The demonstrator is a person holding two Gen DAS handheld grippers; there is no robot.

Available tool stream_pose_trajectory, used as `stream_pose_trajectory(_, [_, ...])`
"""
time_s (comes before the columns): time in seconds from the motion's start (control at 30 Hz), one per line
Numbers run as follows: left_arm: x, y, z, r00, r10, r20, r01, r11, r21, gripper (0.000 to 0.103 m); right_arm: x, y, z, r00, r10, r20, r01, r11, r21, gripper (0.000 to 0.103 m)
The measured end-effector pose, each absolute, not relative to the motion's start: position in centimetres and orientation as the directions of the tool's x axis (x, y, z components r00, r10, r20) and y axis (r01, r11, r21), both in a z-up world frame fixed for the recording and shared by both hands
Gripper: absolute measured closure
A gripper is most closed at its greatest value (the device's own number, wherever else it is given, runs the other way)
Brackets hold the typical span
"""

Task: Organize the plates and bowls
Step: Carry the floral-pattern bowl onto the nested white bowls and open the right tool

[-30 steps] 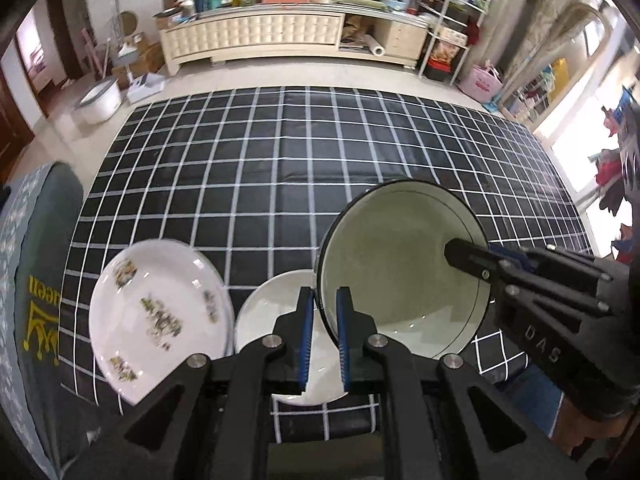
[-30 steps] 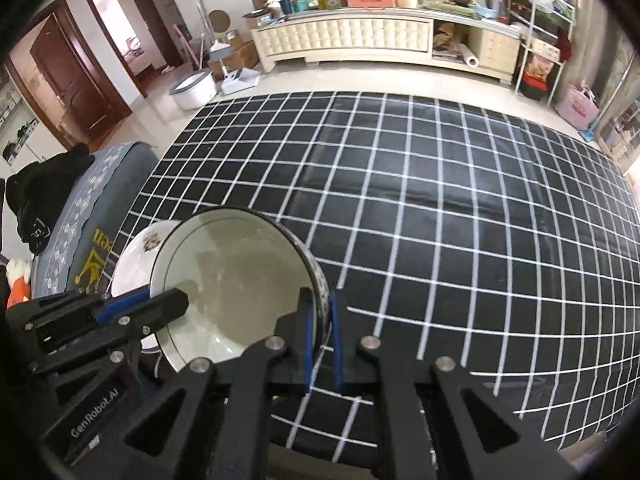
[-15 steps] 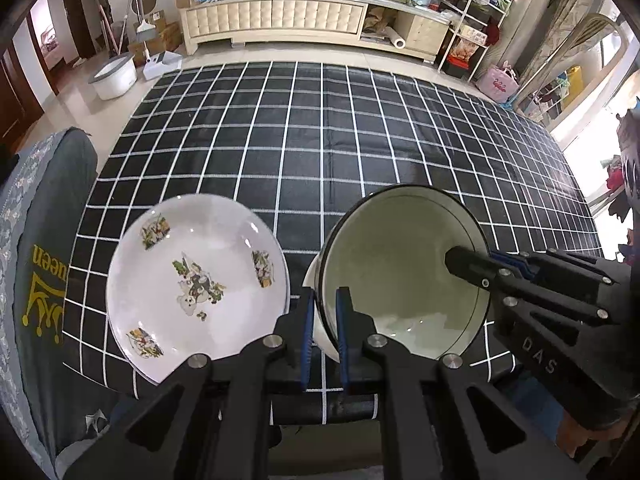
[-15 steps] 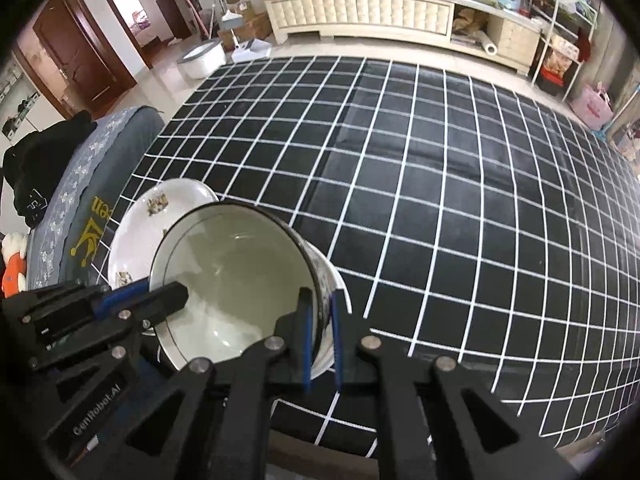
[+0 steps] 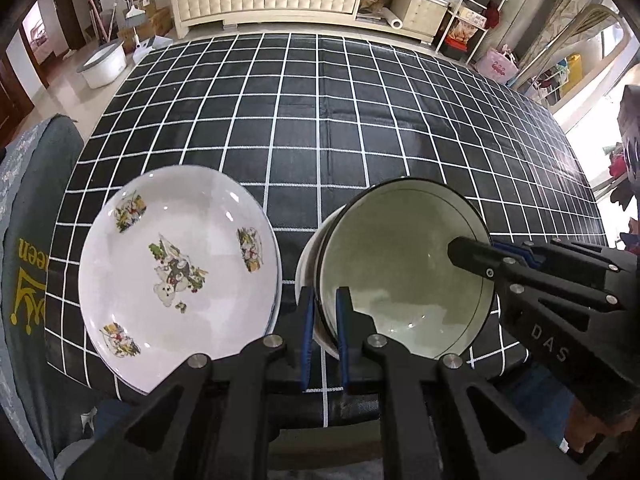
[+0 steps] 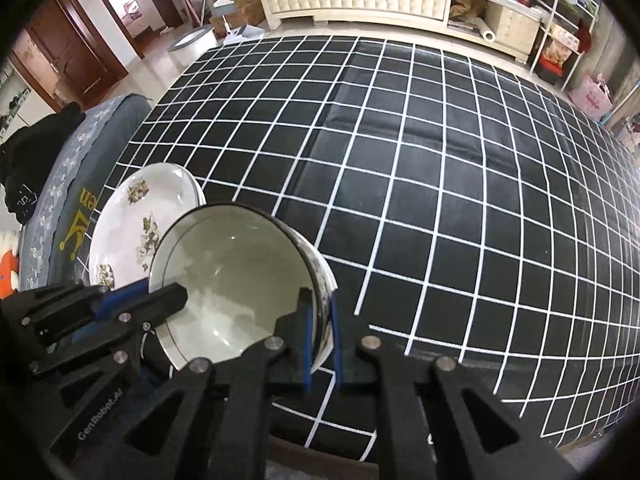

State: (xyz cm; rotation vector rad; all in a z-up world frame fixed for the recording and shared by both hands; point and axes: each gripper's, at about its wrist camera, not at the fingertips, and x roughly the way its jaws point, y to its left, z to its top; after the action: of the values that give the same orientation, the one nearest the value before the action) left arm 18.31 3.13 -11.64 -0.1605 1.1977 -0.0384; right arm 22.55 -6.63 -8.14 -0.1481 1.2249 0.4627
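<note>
Both hand-held grippers are clamped on the rim of one dark-rimmed bowl (image 5: 400, 264): the left hand-held gripper (image 5: 323, 300) pinches its left edge and the right hand-held gripper (image 6: 320, 308) its right edge. The bowl sits tilted over a white dish (image 5: 306, 256) that shows only as a sliver beneath it, so I cannot tell whether they touch. Just to its left a decorated plate (image 5: 176, 264) lies on the black checked surface (image 5: 320, 120).

Black grid-checked tablecloth (image 5: 320, 120), cream sideboard (image 5: 272, 0) behind, white basin (image 5: 102, 65) on floor.
</note>
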Motion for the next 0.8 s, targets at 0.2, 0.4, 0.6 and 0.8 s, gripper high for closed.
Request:
stream_pose_trajectory(0.2, [18.2, 2.5, -11.2, 0.386, -0.080, -0.919, -0.021, 0.995, -0.096, 0.093, 22.5, -6.2, -8.5, 0.270, 0.230, -0.935, -0.421, 0.902, 0.100, 0.092])
stream_pose_trajectory(0.4, [18.3, 2.8, -11.2, 0.381, -0.091, -0.920, -0.026, 0.994, -0.109, 0.093, 22.7, -6.8, -8.5, 0.262, 0.237, -0.936, -0.412, 0.904, 0.114, 0.092])
stream_pose_trajectory(0.6, [17.8, 2.7, -11.0, 0.385, -0.097, -0.918, -0.017, 0.993, -0.113, 0.093, 22.2, -7.0, -8.4, 0.274, 0.241, -0.931, -0.411, 0.904, 0.113, 0.092])
stream_pose_trajectory(0.8, [16.9, 3.3, -10.2, 0.408, -0.106, -0.907, -0.020, 0.992, -0.125, 0.083, 21.9, -7.7, -8.0, 0.270, 0.248, -0.930, -0.395, 0.910, 0.128, 0.081])
